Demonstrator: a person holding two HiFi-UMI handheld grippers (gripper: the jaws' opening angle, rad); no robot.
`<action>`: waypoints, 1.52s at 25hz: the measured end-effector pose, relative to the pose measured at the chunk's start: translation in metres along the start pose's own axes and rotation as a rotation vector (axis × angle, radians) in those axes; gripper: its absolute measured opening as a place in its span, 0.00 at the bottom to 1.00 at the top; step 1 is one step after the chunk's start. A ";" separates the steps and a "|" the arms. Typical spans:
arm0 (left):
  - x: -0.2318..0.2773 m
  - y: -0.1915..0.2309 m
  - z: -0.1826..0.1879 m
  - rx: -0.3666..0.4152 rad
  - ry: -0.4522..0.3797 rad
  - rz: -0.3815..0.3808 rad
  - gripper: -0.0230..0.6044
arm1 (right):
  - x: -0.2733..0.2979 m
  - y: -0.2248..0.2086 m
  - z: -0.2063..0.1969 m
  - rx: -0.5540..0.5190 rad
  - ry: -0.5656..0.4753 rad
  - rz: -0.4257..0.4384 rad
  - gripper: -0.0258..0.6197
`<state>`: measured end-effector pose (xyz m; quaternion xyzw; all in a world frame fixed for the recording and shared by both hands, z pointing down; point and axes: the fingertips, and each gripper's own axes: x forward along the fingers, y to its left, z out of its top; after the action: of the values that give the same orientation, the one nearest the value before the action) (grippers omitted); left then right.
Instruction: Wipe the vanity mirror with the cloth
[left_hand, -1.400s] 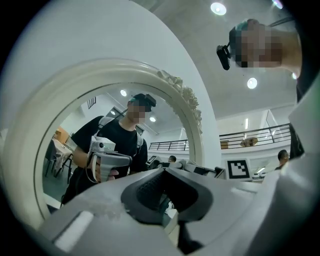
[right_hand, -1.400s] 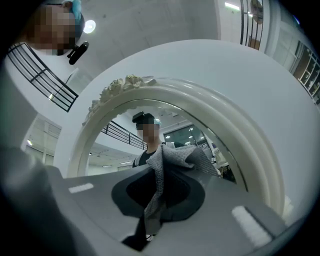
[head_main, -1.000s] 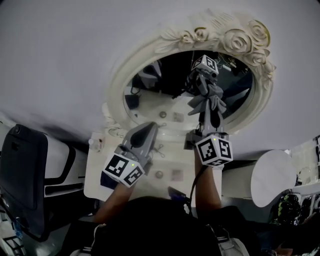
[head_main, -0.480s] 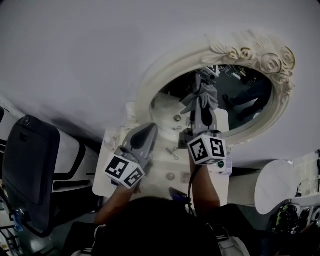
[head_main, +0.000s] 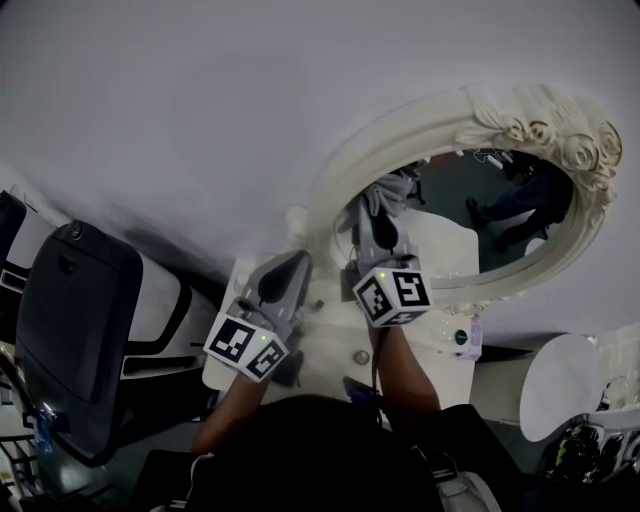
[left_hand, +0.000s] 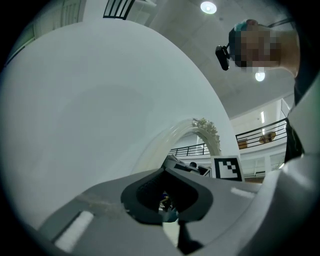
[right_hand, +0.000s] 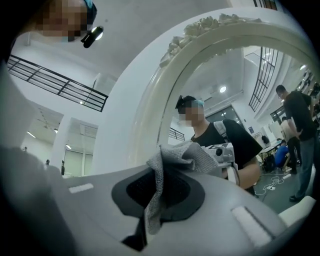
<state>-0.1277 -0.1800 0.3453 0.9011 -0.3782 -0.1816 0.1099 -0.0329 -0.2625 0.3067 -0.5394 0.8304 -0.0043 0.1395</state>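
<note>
The oval vanity mirror in its ornate white frame hangs on the white wall. My right gripper is shut on a grey cloth, which it presses against the glass near the left rim. In the right gripper view the cloth bunches out above the closed jaws of that gripper, with the frame just behind. My left gripper is held shut and empty over the vanity, left of the mirror. Its own view shows its closed jaws toward the wall and the frame's edge.
A white vanity table with round drawer knobs stands under the mirror. A small green-capped bottle sits on its right side. A black chair back is at the left, a round white seat at the right.
My right gripper has slid the cloth from the upper middle of the glass down to its left edge. The left gripper has kept its place.
</note>
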 end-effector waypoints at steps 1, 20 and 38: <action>-0.002 0.002 0.001 0.000 0.000 0.006 0.03 | 0.002 0.003 -0.004 0.002 0.009 0.006 0.07; -0.010 -0.027 -0.003 -0.004 0.007 -0.046 0.03 | -0.051 0.005 0.004 0.023 0.010 -0.023 0.07; -0.019 -0.071 -0.022 -0.021 0.051 -0.180 0.03 | -0.142 0.002 0.023 -0.008 0.000 -0.173 0.07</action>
<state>-0.0859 -0.1160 0.3466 0.9346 -0.2906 -0.1719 0.1122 0.0242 -0.1312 0.3167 -0.6096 0.7808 -0.0128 0.1365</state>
